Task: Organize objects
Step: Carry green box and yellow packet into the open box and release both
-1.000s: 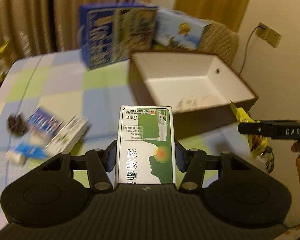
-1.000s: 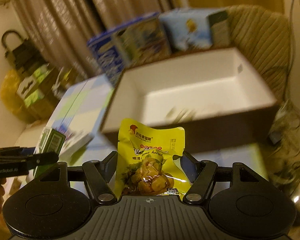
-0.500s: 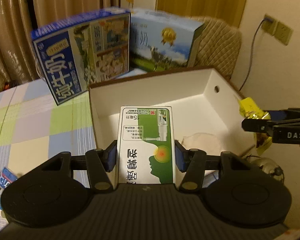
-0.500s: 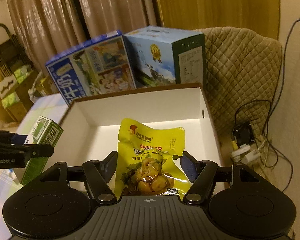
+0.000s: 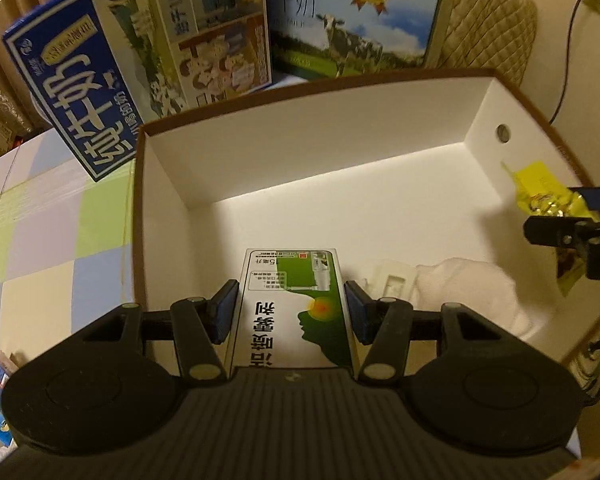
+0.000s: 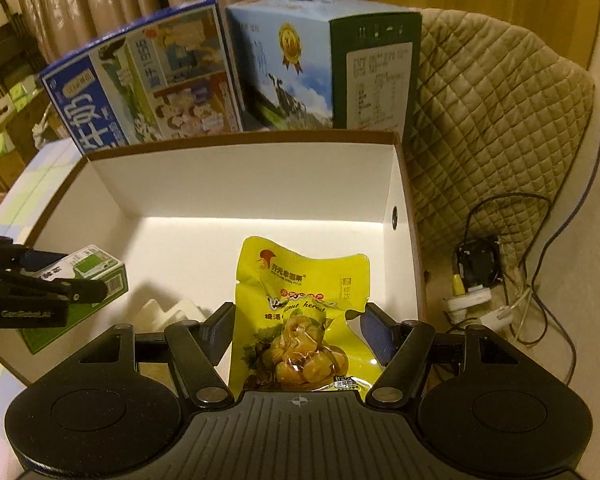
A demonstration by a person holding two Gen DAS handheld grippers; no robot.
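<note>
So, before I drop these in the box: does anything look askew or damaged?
One thing: the blue milk carton behind the open box leans sideways, unlike the upright carton beside it. No damage or spills visible.

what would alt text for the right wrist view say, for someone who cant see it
The right hand-held gripper holds a yellow chestnut snack packet over an open white box. At left, the left hand-held gripper holds a green and white carton over the same box; two milk cartons stand behind.
</note>
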